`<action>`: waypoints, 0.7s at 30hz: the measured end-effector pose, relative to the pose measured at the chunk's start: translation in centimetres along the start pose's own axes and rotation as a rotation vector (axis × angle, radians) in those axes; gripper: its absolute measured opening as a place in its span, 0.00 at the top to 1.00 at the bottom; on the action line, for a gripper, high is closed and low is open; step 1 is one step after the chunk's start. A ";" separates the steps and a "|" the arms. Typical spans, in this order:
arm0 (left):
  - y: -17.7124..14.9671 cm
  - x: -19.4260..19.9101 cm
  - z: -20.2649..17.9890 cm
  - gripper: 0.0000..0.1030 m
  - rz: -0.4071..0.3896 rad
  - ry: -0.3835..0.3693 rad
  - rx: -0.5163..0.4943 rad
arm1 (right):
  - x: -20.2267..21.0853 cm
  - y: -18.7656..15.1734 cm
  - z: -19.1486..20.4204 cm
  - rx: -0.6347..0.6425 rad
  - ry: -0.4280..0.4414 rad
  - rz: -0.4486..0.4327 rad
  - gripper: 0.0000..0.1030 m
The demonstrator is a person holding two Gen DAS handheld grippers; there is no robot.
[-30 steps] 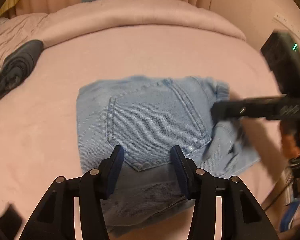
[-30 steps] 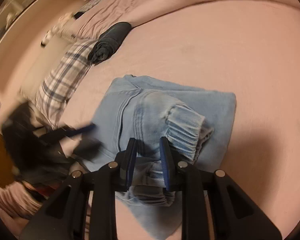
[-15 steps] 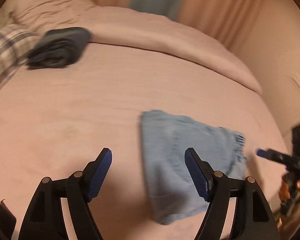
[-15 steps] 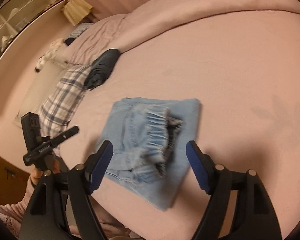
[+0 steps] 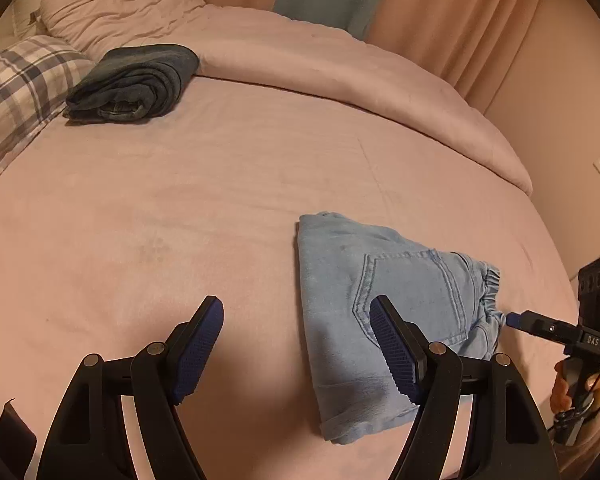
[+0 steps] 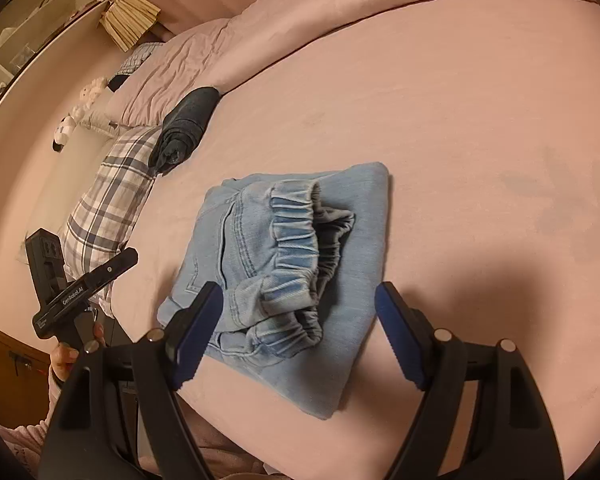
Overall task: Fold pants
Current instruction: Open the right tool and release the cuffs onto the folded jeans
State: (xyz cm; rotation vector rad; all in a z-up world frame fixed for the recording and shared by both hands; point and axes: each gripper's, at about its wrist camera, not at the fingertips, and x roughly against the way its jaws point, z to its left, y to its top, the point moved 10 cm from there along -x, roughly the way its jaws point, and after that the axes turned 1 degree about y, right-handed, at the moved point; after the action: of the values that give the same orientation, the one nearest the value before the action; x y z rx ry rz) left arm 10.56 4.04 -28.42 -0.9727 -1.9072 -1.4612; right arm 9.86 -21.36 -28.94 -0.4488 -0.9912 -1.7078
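Left claw gaping wide, gripping nothing, hovering above the bed. Right claw likewise wide and bare, poised over the pants. Pants folded into a compact light-blue bundle near the bed edge, elastic waistband uppermost. Farther off, dark jeans beside a plaid pillow.

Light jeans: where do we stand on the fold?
Done: the light jeans lie as a compact folded stack on the bed, waistband on top. In hand: nothing; the left gripper and right gripper both have their jaws wide open, clear of the cloth. Left: perhaps tidying the bunched waistband.
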 end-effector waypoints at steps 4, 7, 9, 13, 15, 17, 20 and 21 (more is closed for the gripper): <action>-0.1 -0.3 0.3 0.27 0.007 -0.002 0.002 | -0.5 0.2 0.2 0.000 -0.013 0.010 0.23; -0.3 -0.8 0.6 0.27 0.021 -0.010 0.013 | -0.9 0.0 -0.1 -0.015 -0.022 0.017 0.23; -0.5 -1.0 0.8 0.27 0.026 -0.010 0.014 | -1.0 0.0 -0.2 -0.026 -0.025 0.020 0.23; -0.7 -1.4 0.9 0.27 0.037 -0.019 0.018 | -0.9 0.0 -0.2 -0.024 -0.034 0.020 0.22; -0.8 -1.5 0.9 0.27 0.040 -0.022 0.016 | -0.9 0.1 -0.2 -0.022 -0.037 0.018 0.22; -0.9 -1.6 0.8 0.27 0.047 -0.030 0.016 | -0.9 0.1 0.0 -0.018 -0.044 0.016 0.22; -0.9 -1.7 0.6 0.27 0.055 -0.045 0.017 | -0.8 0.1 0.3 -0.014 -0.050 0.011 0.22; -0.9 -1.7 0.6 0.27 0.055 -0.048 0.016 | -0.7 0.2 0.3 -0.012 -0.053 0.008 0.22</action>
State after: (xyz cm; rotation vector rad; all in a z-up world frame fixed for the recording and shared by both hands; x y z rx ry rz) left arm 10.86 4.11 -30.39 -1.0535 -1.9075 -1.4005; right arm 10.18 -20.71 -29.14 -0.5072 -1.0162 -1.7031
